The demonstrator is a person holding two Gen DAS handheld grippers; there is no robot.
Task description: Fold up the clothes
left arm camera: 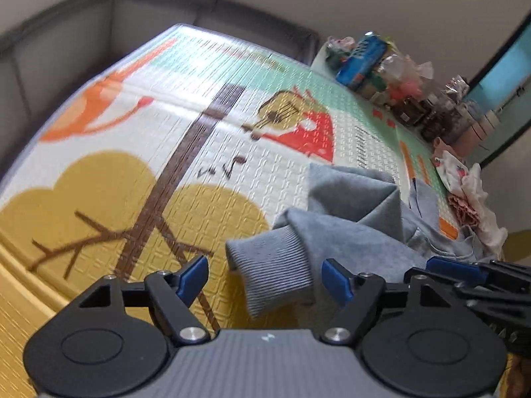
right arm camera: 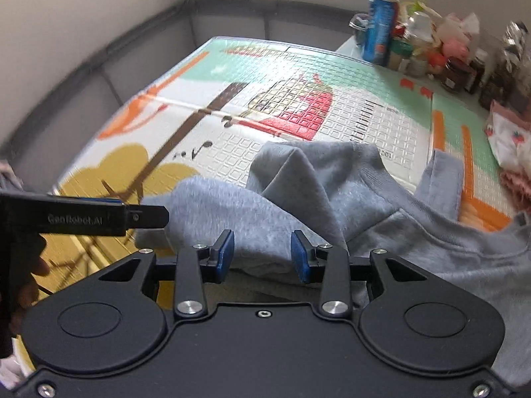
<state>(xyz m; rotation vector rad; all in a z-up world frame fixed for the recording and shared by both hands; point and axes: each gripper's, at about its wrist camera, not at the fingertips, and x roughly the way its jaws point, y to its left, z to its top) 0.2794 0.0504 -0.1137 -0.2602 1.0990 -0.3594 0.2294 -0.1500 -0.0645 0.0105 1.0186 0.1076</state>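
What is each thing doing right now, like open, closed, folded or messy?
Left gripper: open, ribbed sleeve cuff between its jaws, not pinched.
Right gripper: open, above the cloth.
Grey fleece sweatshirt: crumpled, not folded.
Colourful foam play mat: flat.
White strawberry-print cloth: bunched up.
Blue can: upright.

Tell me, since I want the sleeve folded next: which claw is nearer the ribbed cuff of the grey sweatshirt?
Left. The left claw hangs open with the ribbed cuff between its fingers. The right claw, also open, hovers further along the sleeve over the grey sweatshirt.
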